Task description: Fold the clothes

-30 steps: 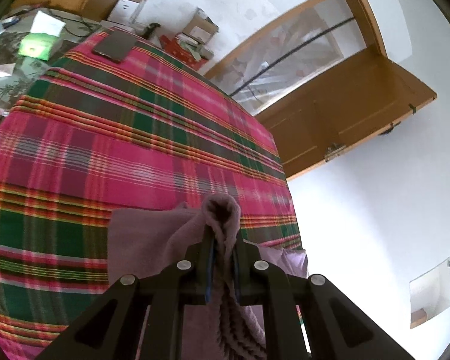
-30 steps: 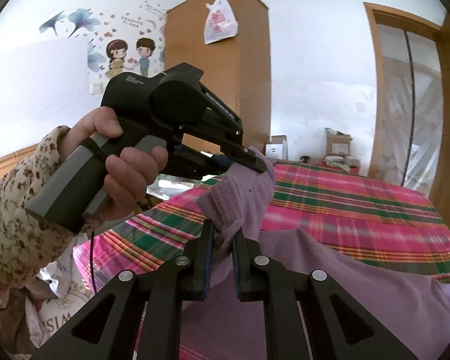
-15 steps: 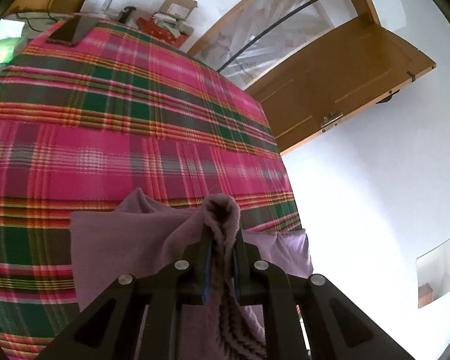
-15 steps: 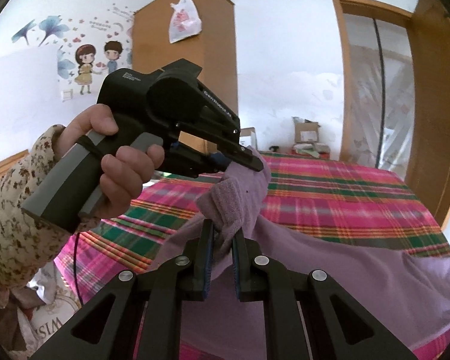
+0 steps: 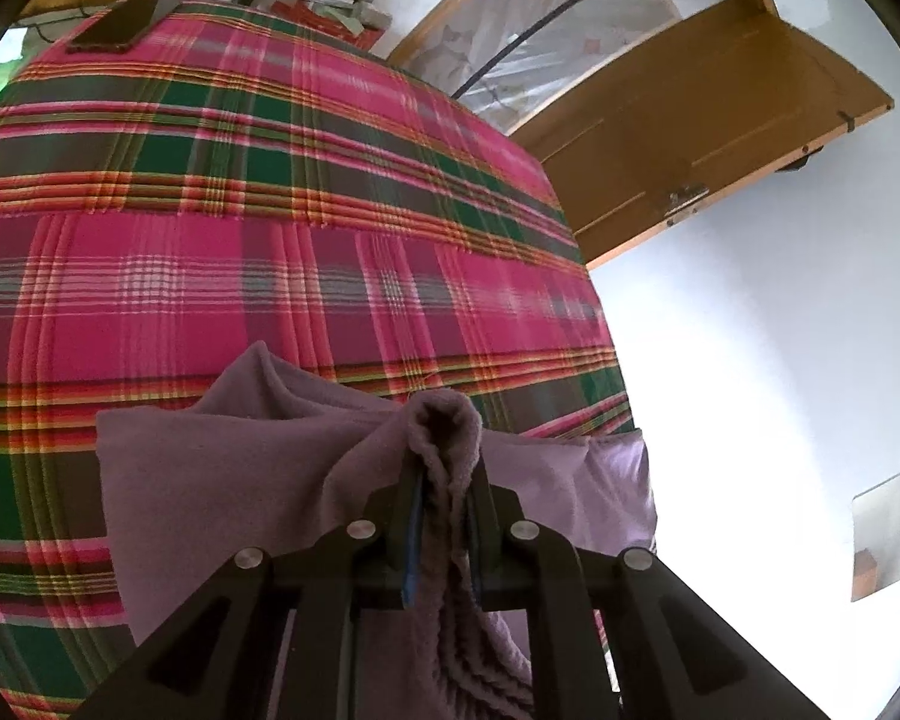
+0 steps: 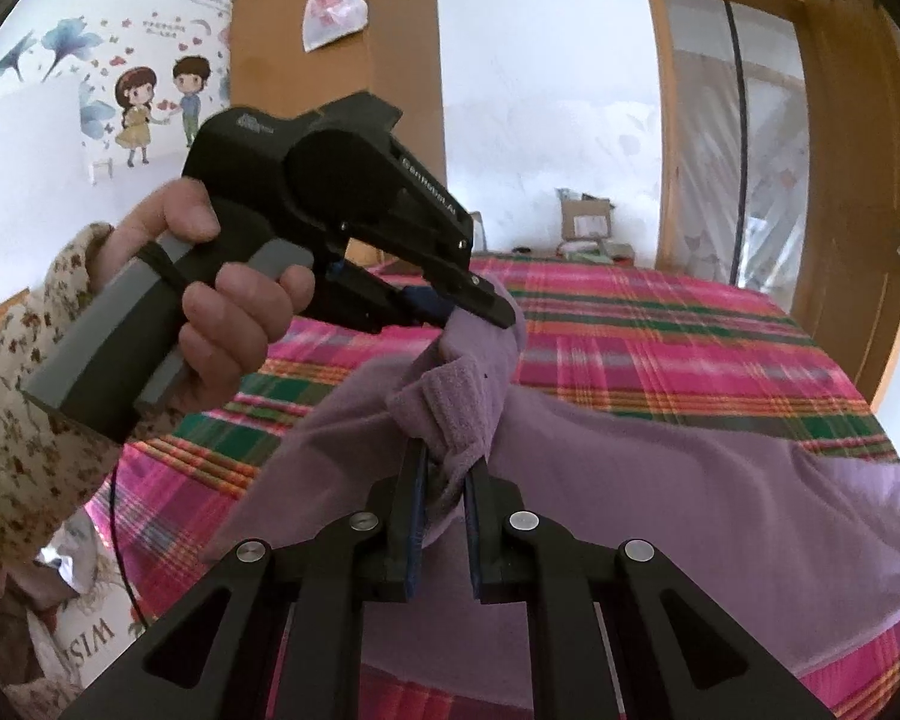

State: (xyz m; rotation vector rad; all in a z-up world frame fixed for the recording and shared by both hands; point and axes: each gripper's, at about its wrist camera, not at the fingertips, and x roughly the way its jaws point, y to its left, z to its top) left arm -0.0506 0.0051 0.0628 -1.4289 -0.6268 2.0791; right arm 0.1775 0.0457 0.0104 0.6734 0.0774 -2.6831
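The purple fleece garment [image 6: 660, 480] hangs bunched over the plaid bed [image 5: 270, 240], near its edge. The left tool [image 5: 444, 480] pinches a thick fold of it, its jaws easing apart; the right tool [image 6: 444, 480] pinches another fold just beside.

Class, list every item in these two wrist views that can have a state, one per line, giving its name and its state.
Purple fleece garment: bunched, lifted at two edges, partly lying on the bed.
Left claw: jaws opening, fleece still between them.
Right claw: shut on the garment.
Wooden door: open.
Plaid bedspread: spread flat.
Plastic bag: hanging on the wardrobe.
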